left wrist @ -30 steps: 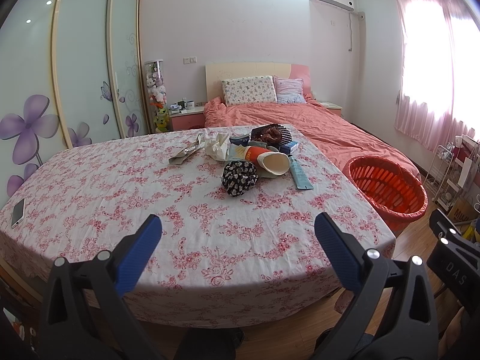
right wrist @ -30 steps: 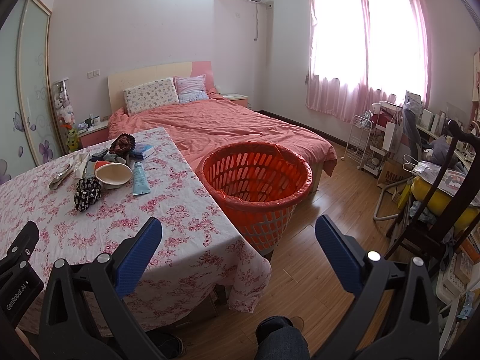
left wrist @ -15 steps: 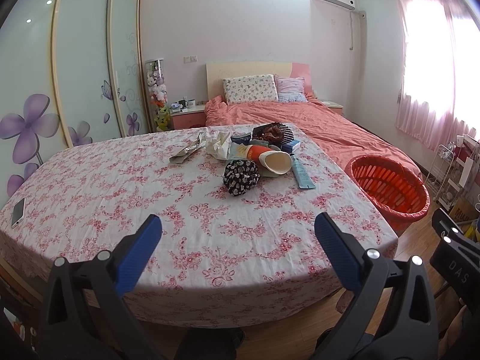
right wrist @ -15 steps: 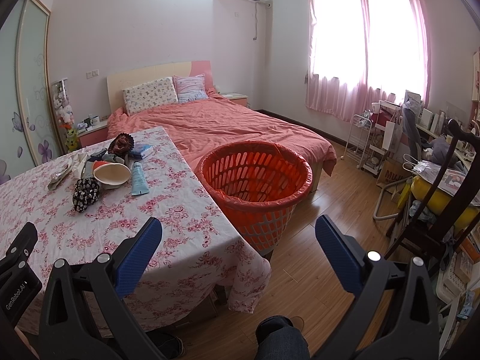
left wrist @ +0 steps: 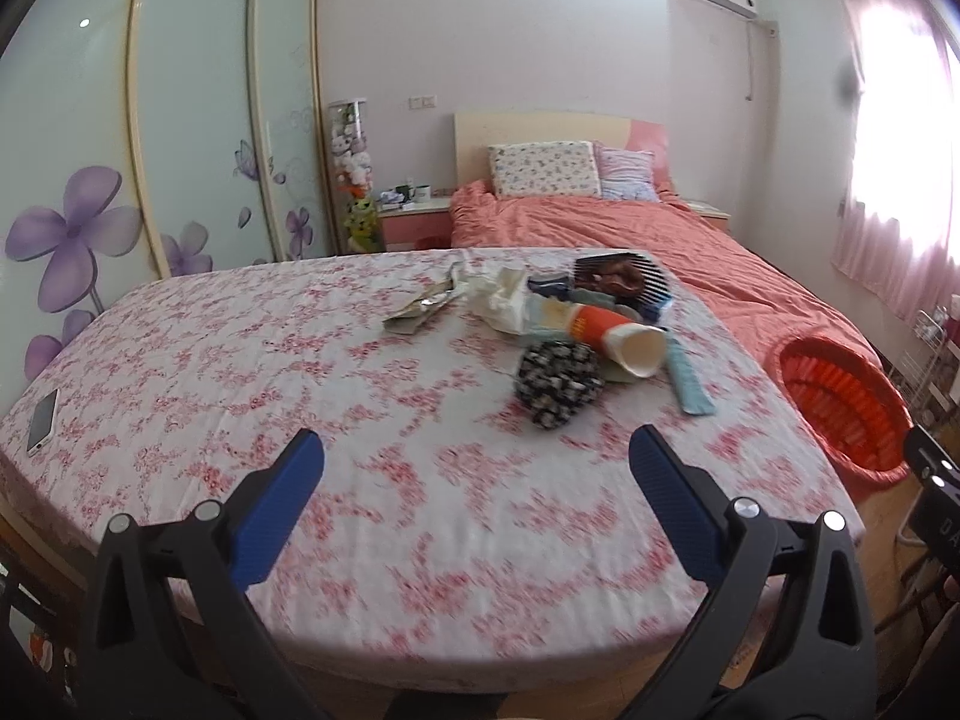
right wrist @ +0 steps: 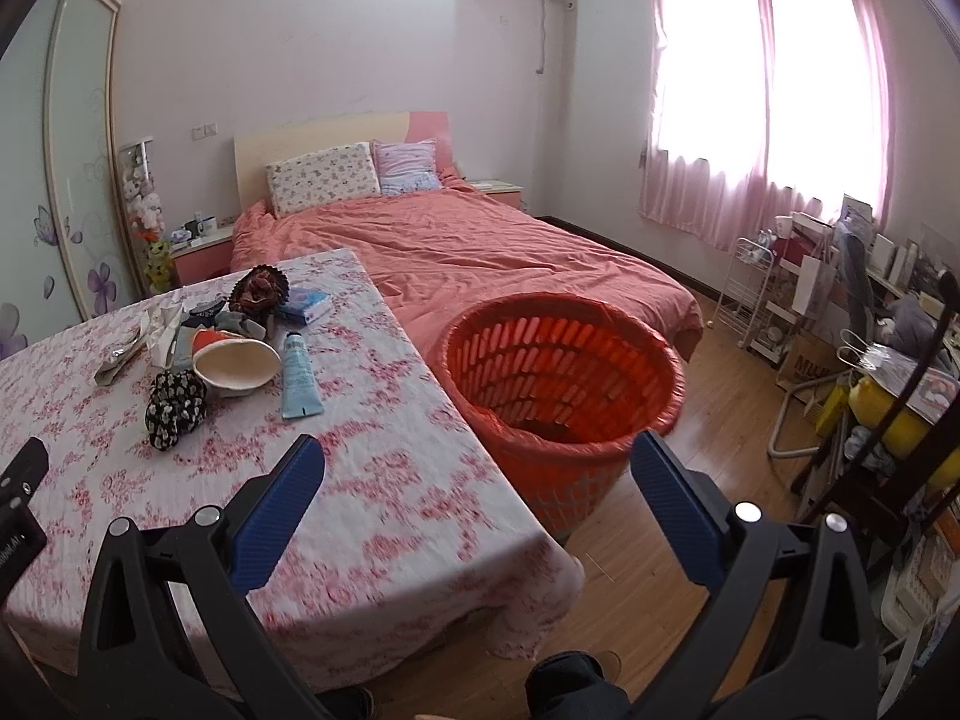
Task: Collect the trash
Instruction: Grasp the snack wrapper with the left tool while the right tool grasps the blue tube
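A pile of trash lies at the far right of the floral table (left wrist: pixel 360 396): a black-and-white patterned ball (left wrist: pixel 558 381), an orange paper cup (left wrist: pixel 624 339) on its side, a light blue tube (left wrist: pixel 690 381), crumpled white paper (left wrist: pixel 504 300), a silver wrapper (left wrist: pixel 426 309) and a dark brown wad (left wrist: pixel 618 279). An orange basket (right wrist: pixel 564 372) stands on the floor beside the table. My left gripper (left wrist: pixel 477 468) is open and empty over the table's near half. My right gripper (right wrist: pixel 477 468) is open and empty, above the table's corner and the basket.
A phone (left wrist: pixel 43 421) lies at the table's left edge. A bed with a coral cover (right wrist: pixel 480 252) stands behind the table. A white wire rack (right wrist: pixel 756 300), a cluttered desk and a dark chair (right wrist: pixel 888 420) fill the right side. Wooden floor shows around the basket.
Both grippers have moved forward toward the table. The trash pile and the basket look closer and larger. Both stay open.
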Demonstrator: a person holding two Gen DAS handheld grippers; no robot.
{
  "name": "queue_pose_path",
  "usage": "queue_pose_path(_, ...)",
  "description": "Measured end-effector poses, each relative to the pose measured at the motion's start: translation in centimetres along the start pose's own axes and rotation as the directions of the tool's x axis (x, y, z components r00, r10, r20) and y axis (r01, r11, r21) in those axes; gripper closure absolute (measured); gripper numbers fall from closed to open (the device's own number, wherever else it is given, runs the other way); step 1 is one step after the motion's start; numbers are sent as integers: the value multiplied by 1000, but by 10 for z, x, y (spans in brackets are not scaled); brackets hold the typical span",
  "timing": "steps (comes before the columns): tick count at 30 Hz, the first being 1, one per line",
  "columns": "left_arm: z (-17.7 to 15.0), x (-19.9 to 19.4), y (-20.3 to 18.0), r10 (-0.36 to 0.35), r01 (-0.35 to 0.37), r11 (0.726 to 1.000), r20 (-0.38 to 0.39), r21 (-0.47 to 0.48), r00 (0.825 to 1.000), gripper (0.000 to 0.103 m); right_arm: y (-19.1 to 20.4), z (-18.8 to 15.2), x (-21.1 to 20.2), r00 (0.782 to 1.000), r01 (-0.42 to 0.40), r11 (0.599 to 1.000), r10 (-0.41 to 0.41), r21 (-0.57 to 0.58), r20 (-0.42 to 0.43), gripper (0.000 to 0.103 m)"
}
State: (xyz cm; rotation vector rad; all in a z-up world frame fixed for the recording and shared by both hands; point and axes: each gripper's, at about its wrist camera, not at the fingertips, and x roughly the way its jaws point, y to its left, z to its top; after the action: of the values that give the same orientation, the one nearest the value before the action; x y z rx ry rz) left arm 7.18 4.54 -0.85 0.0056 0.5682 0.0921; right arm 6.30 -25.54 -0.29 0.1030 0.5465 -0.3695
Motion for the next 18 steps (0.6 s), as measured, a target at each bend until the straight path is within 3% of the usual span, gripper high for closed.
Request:
queue_pose_path(4, 18, 36, 24, 32, -33, 999, -33, -13, 999, 4, 19, 13, 34, 997, -60, 998, 59, -5, -50, 3)
queue_pose_path(8, 36, 76, 45, 68, -69, 998, -53, -10, 996, 4, 36, 22, 70, 985, -133, 991, 132, 3, -108, 17)
queue_pose_path(13, 54, 125, 62, 76, -76, 997, -89, 1, 993, 5, 57, 29, 118, 943, -271, 962, 273, 36, -189, 36)
queue_pose_path(18, 70, 184, 65, 61, -57, 998, -156, 30, 986, 17, 76, 30, 156, 913, -309, 950, 306, 30, -268, 48)
